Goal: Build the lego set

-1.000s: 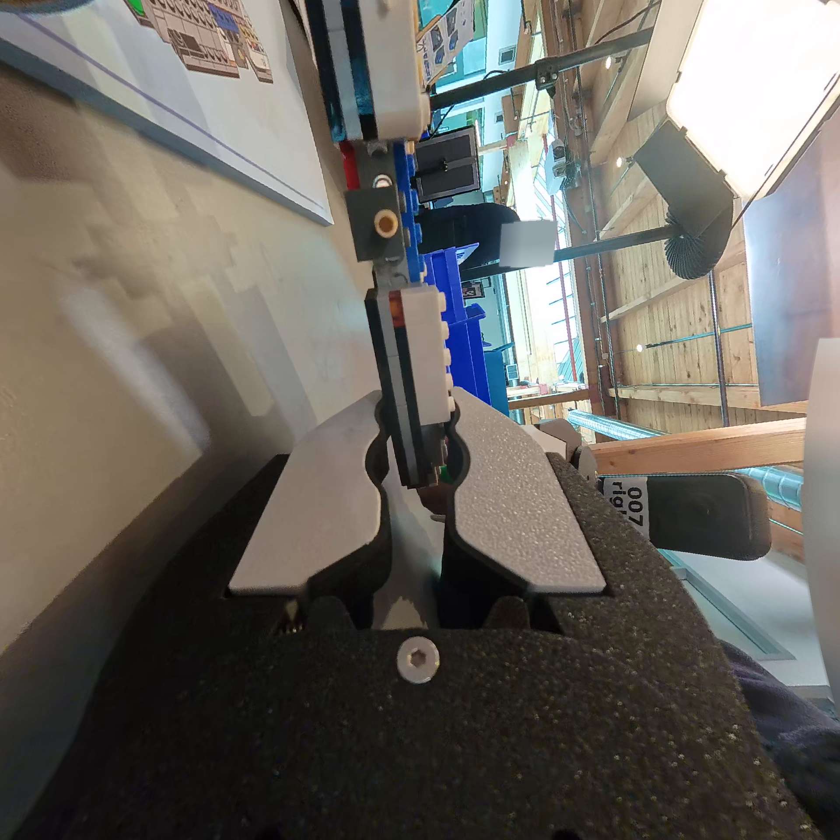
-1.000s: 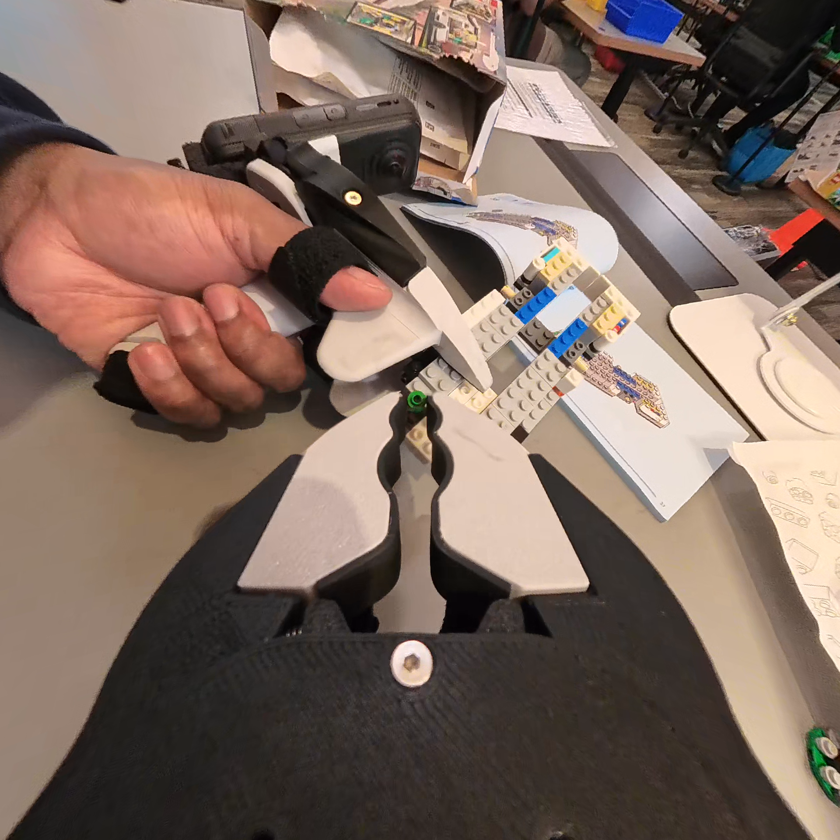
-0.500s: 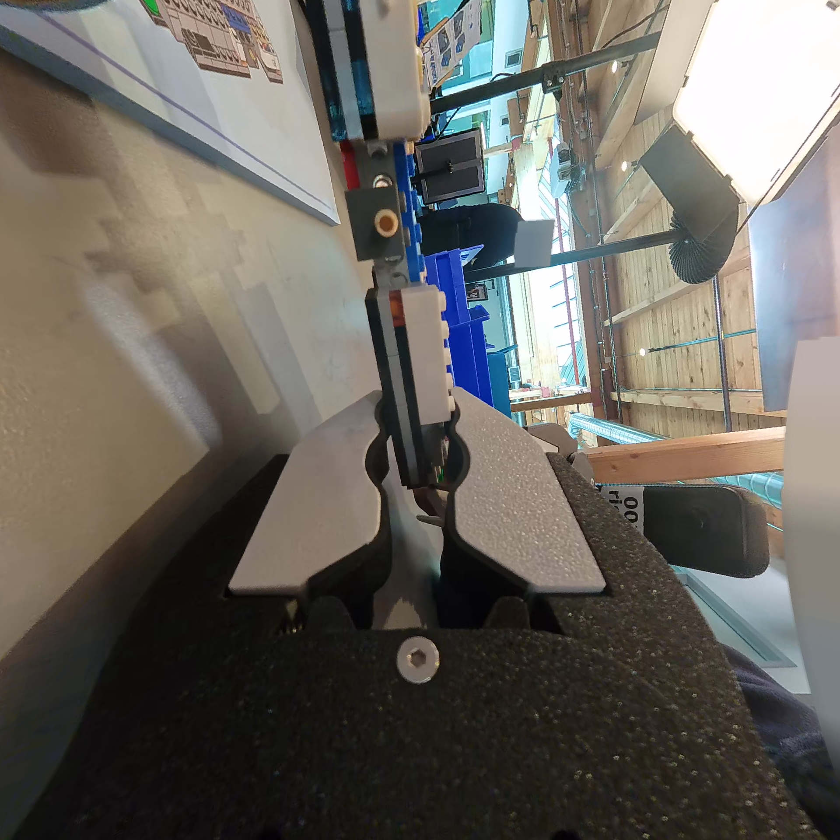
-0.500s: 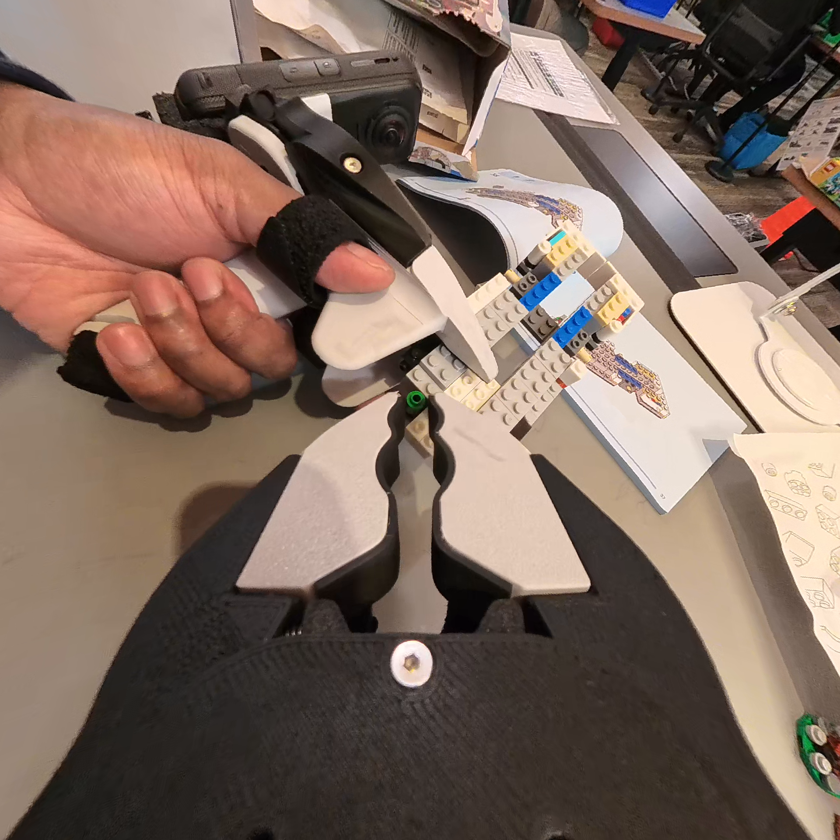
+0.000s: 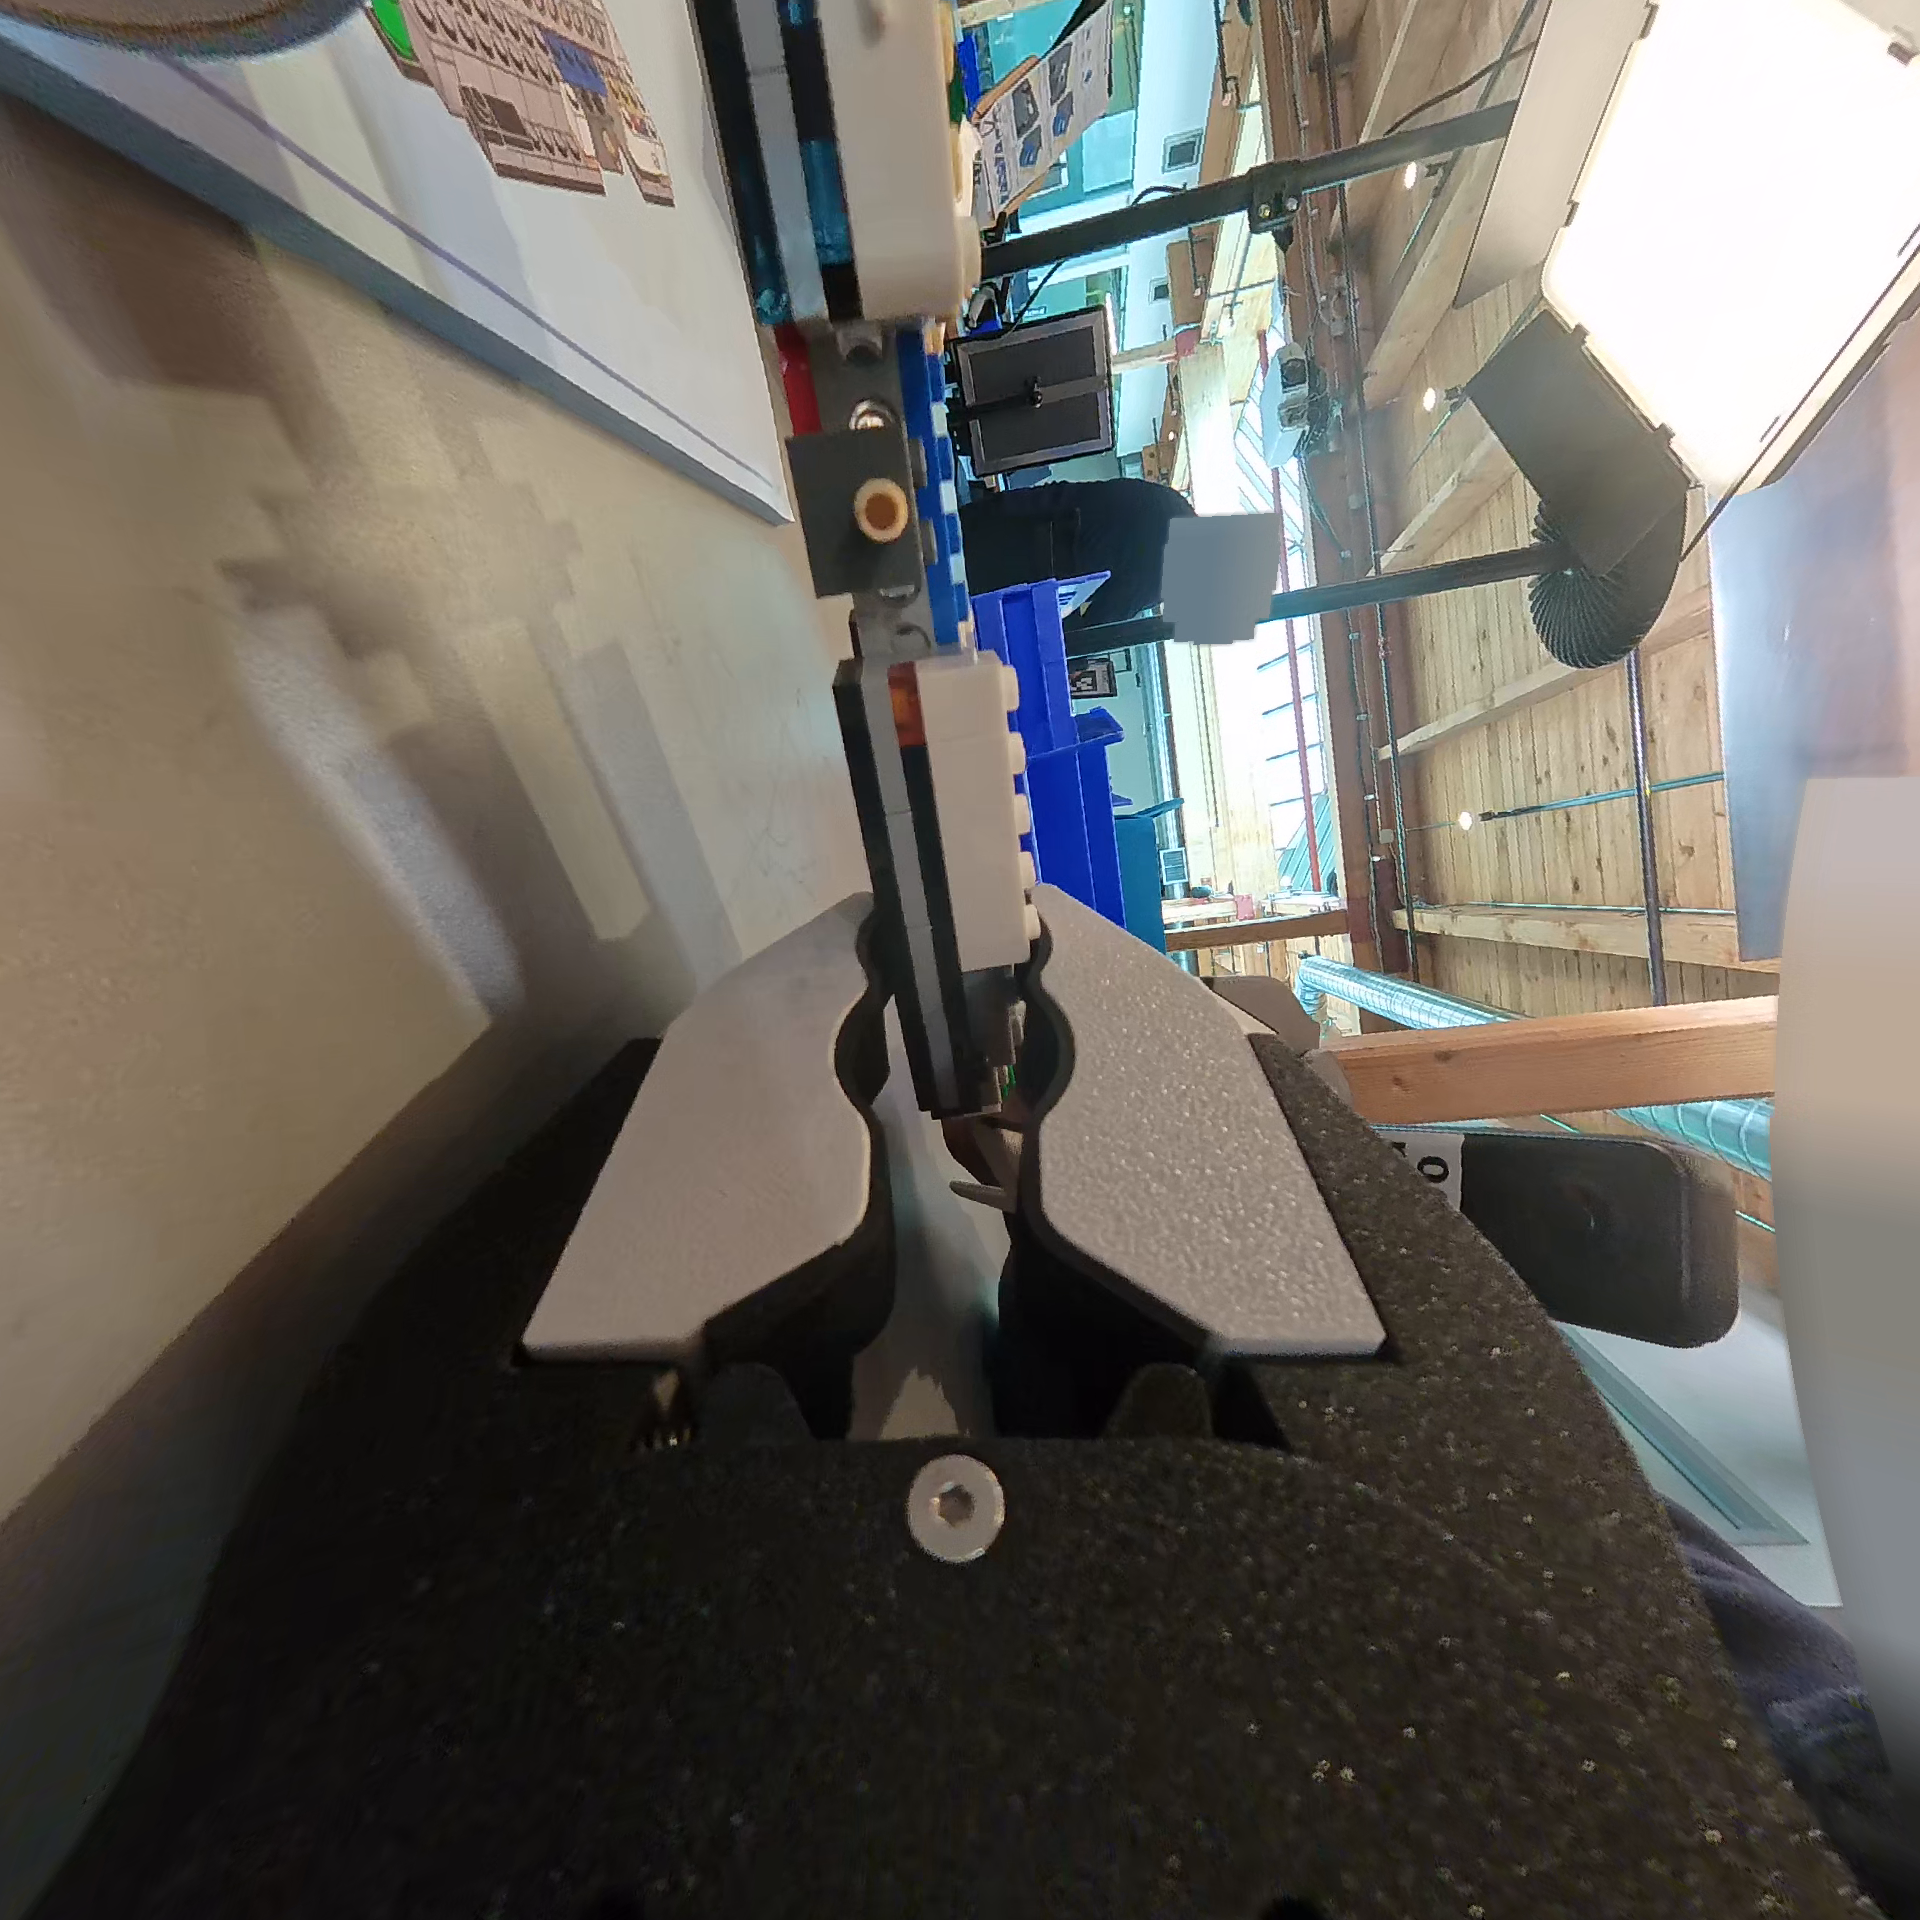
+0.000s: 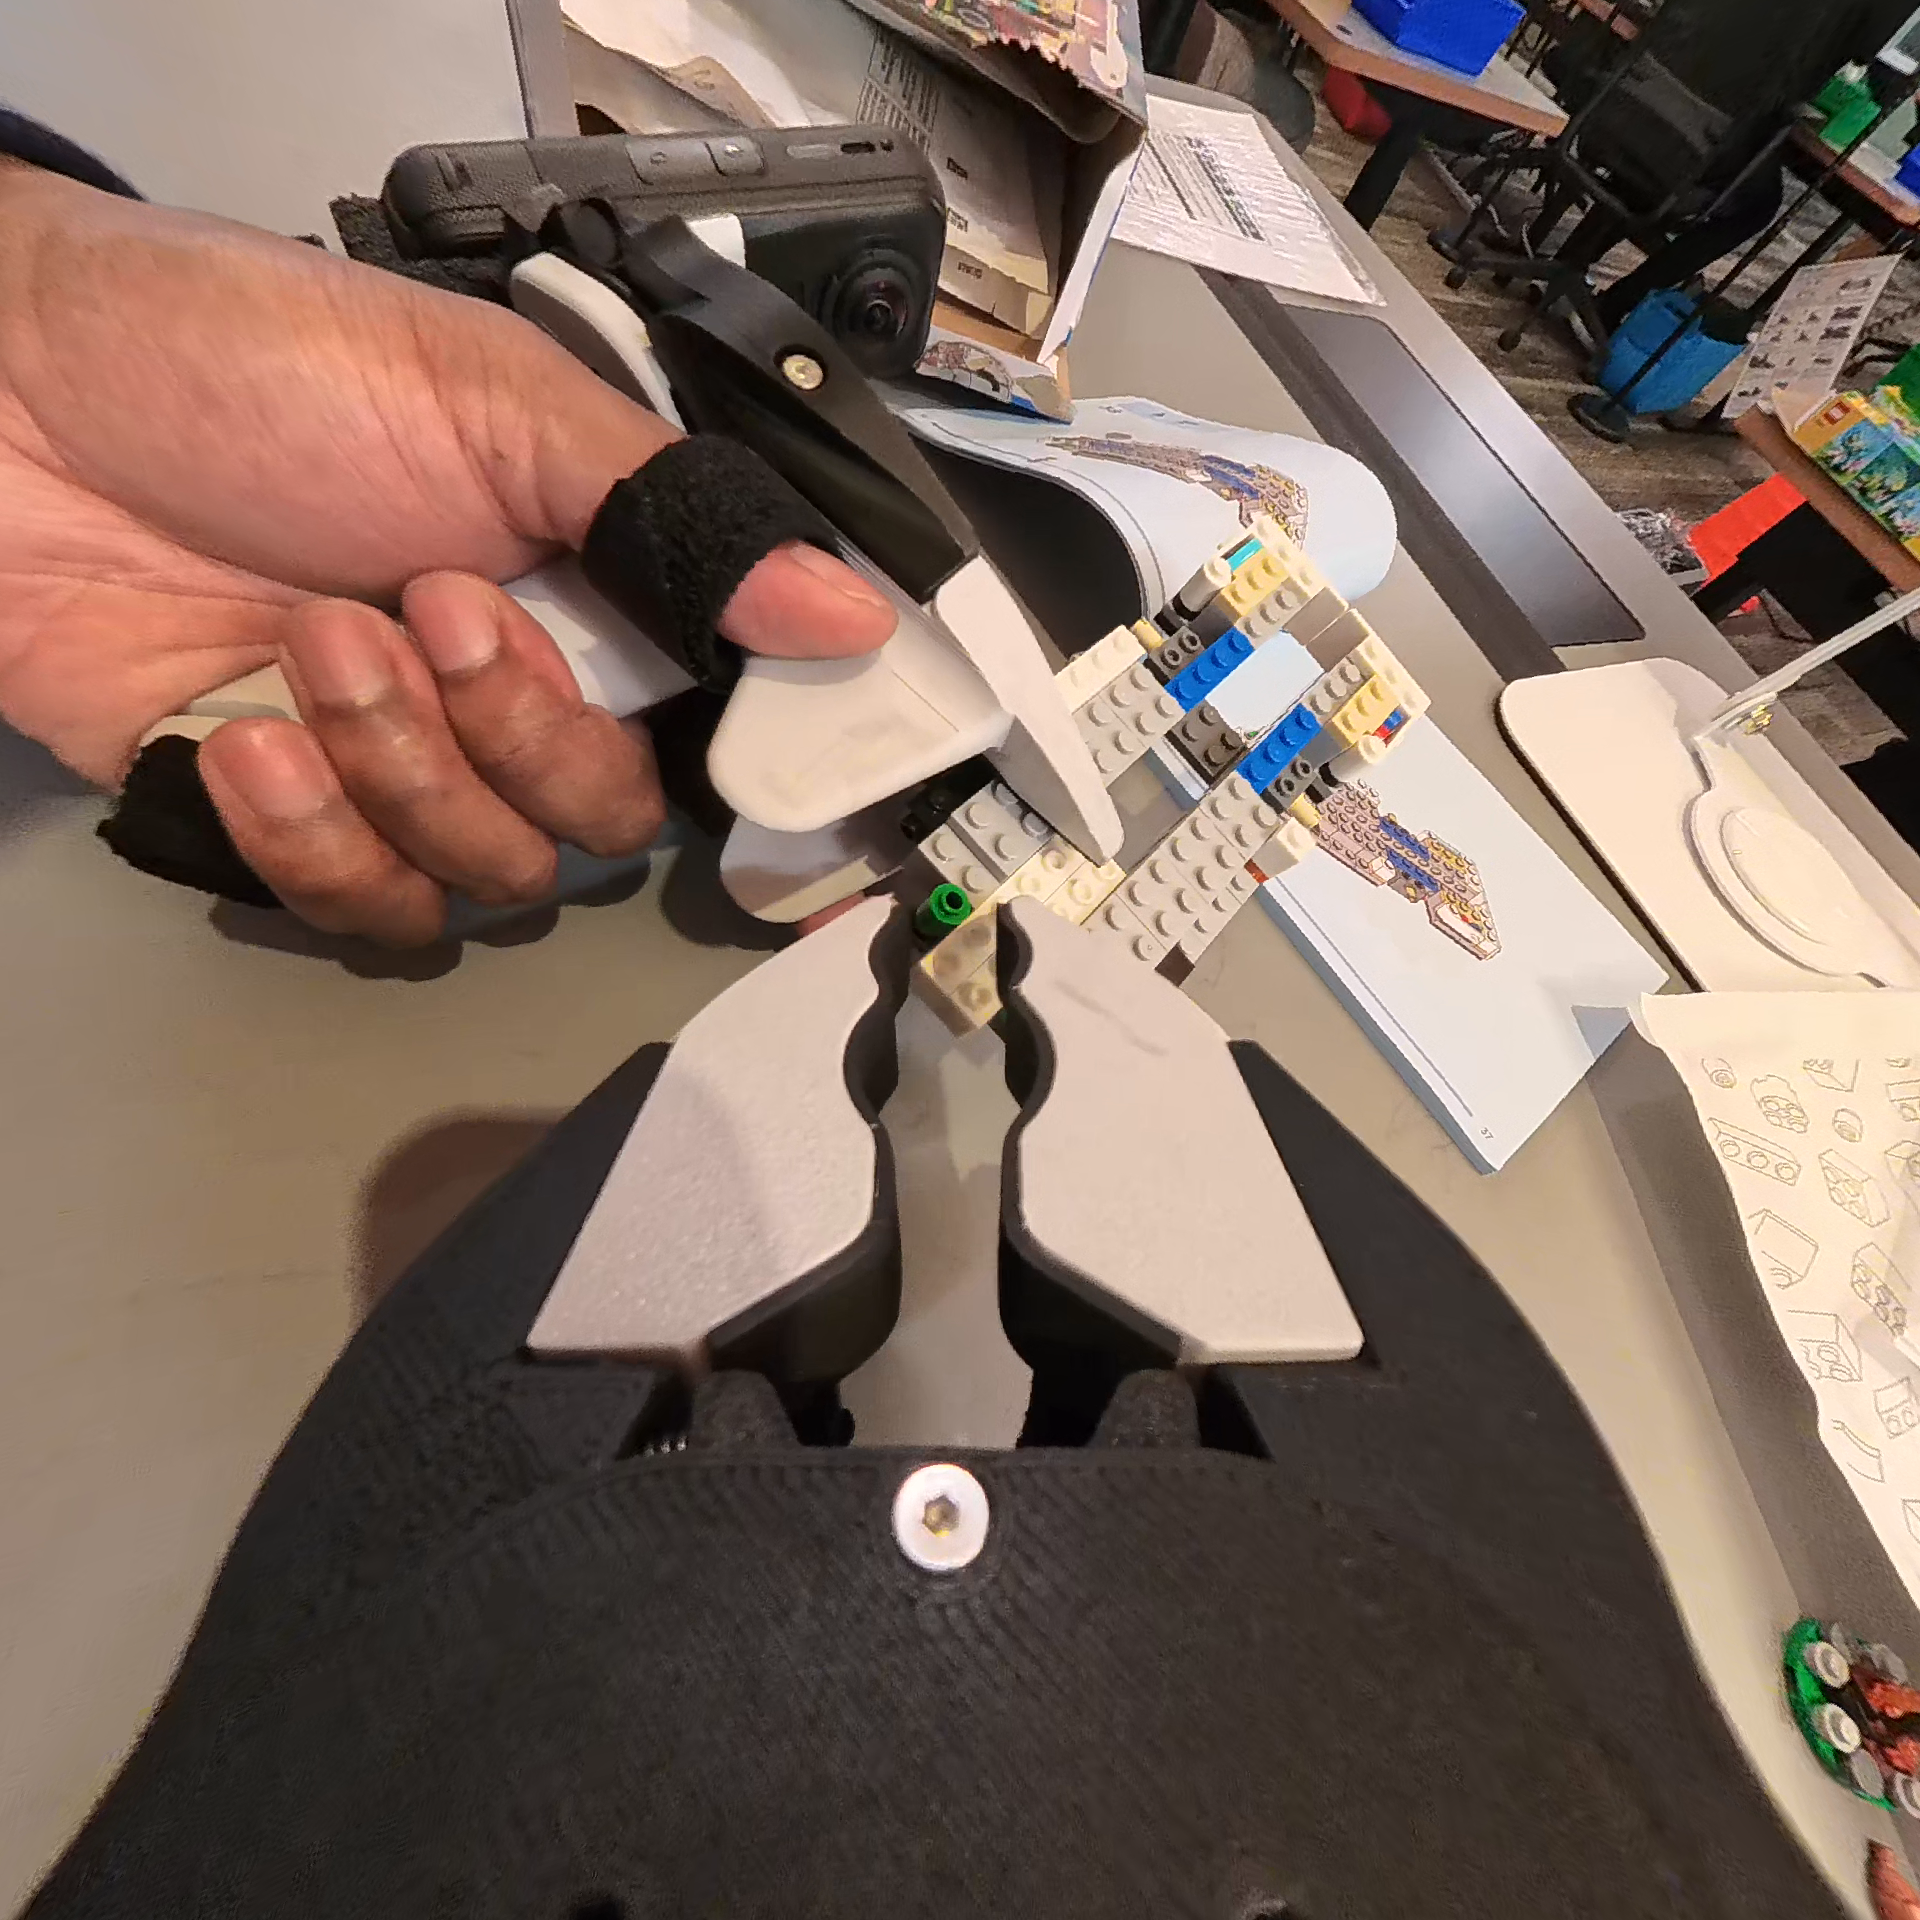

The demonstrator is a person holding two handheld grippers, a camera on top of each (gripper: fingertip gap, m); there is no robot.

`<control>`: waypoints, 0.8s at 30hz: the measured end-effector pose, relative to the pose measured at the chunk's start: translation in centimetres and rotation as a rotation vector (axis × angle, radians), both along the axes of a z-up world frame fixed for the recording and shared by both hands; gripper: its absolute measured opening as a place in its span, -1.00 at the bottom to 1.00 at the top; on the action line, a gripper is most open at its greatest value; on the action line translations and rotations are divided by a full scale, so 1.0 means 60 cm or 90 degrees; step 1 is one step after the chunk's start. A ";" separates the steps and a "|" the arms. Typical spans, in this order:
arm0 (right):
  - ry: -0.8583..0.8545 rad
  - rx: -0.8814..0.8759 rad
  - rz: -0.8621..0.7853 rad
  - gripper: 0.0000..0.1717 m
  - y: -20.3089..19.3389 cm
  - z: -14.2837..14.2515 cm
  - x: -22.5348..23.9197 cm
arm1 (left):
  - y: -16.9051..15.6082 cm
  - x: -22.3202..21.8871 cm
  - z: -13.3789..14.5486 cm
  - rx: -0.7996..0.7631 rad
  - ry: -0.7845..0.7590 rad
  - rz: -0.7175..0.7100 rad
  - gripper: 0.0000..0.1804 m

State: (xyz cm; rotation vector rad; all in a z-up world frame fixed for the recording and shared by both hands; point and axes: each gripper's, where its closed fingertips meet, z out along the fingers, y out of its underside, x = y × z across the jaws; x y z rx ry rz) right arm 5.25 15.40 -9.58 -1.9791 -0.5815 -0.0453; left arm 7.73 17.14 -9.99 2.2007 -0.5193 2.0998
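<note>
Hand [image 6: 312, 540] on the left grips the left gripper [image 6: 997, 790], its fingers clamped on the brick model [image 6: 1195, 790] lifted over the open booklet [image 6: 1455, 997]. Right of that hand, the right gripper [image 6: 951, 925] sits narrowly parted around the model's tan end with its green stud [image 6: 943, 906], a gap showing on the left side.

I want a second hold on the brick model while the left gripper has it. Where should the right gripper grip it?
Grip the cream bricks jutting from the brick model, coming from the near side: that short tab points at the right gripper. The left gripper covers the end beside it.
</note>
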 end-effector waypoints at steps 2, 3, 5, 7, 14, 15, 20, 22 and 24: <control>-0.012 0.012 0.005 -0.79 -0.001 0.002 -0.001 | 0.001 -0.001 0.001 -0.001 0.000 0.002 -0.76; -0.024 0.021 0.008 -0.77 -0.001 0.003 0.000 | 0.002 -0.001 0.002 -0.003 0.000 0.004 -0.76; -0.064 0.051 0.014 -0.72 -0.002 0.005 0.001 | 0.006 -0.002 0.003 -0.008 -0.001 0.009 -0.77; -0.130 0.097 0.014 -0.65 -0.002 0.008 0.006 | 0.011 -0.003 0.005 -0.022 -0.004 0.016 -0.77; -0.450 0.245 0.018 -0.54 0.002 0.017 -0.003 | 0.022 -0.006 0.013 -0.072 -0.018 0.040 -0.77; -0.484 0.259 0.016 -0.54 0.003 0.020 -0.006 | 0.022 -0.007 0.013 -0.074 -0.017 0.043 -0.77; -0.608 0.301 -0.010 -0.57 0.012 0.024 -0.015 | 0.030 -0.010 0.018 -0.095 -0.026 0.065 -0.77; -0.642 0.297 -0.028 -0.59 0.018 0.021 -0.014 | 0.033 -0.012 0.020 -0.103 -0.030 0.076 -0.77; -0.658 0.292 -0.040 -0.61 0.023 0.019 -0.014 | 0.035 -0.013 0.020 -0.106 -0.031 0.083 -0.77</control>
